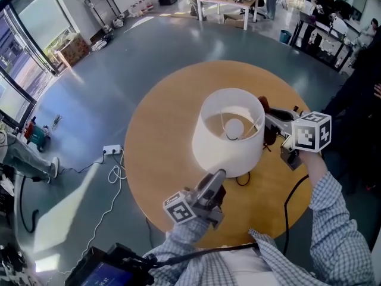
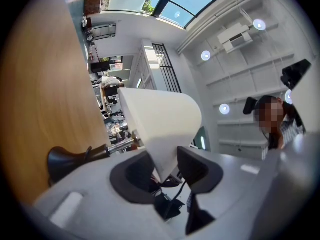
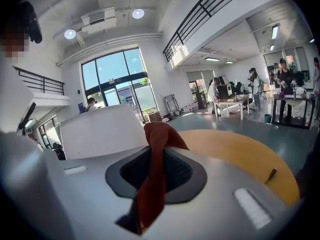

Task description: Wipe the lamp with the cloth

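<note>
A lamp with a white shade [image 1: 229, 154] and a lit bulb [image 1: 234, 127] stands in the middle of the round wooden table [image 1: 161, 130]. My left gripper [image 1: 218, 177] comes from the near side and is shut on the shade's lower rim; in the left gripper view the shade's edge [image 2: 160, 134] is pinched between the pads of the left gripper [image 2: 165, 169], with the dark lamp base [image 2: 65, 161] to the left. My right gripper [image 1: 268, 123] is shut on a rust-red cloth [image 1: 271, 134] at the shade's right side. In the right gripper view the cloth [image 3: 152, 184] hangs between the jaws of the right gripper [image 3: 156, 154], next to the shade [image 3: 100, 131].
A black cord [image 1: 243, 179] runs from the lamp's foot across the table. A white power strip [image 1: 111, 150] and its cable lie on the floor to the left. A dark device with a screen [image 1: 107, 273] is at the bottom left. Tables and people stand far behind.
</note>
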A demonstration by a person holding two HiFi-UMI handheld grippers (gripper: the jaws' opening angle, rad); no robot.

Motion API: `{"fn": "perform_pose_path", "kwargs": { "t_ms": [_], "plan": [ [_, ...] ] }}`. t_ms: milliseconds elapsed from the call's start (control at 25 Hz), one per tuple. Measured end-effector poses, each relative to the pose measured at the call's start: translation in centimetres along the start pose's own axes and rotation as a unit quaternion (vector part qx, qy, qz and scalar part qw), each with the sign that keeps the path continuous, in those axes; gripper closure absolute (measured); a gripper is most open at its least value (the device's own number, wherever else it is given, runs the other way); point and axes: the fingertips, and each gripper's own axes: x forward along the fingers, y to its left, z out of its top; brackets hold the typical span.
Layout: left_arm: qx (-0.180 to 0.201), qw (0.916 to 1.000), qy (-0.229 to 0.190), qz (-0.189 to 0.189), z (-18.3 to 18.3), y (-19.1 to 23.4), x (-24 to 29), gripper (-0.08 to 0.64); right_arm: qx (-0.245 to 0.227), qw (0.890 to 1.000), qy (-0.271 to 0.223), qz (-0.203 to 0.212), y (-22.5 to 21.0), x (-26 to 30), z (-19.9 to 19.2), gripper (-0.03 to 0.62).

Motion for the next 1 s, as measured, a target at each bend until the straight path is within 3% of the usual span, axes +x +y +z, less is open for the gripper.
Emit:
{"fn": "perform_pose_path", "kwargs": {
  "t_ms": [400, 600, 760, 1000],
  "plan": [
    [-0.001, 1.0000, 0.000, -0.003, -0.2, -0.3, 0.0, 0.414, -0.008, 0.995, 0.045, 0.085, 0.1, 2.9, 3.3, 0.523],
    [-0.002, 1.0000, 0.001, -0.001, -0.4, -0.2, -0.1, 0.414, -0.035, 0.986, 0.084, 0.140, 1.6, 5.4, 5.2, 0.523],
    [-0.001, 1.0000, 0.001, -0.002, -0.3, 0.0, -0.3, 0.414, -0.079, 0.968, 0.133, 0.196, 3.8, 7.4, 6.2, 0.523],
    [0.000, 1.0000, 0.000, -0.001, -0.7, -0.3, 0.1, 0.414, -0.186, 0.921, 0.226, 0.257, 6.7, 9.3, 7.0, 0.523]
  ]
}}
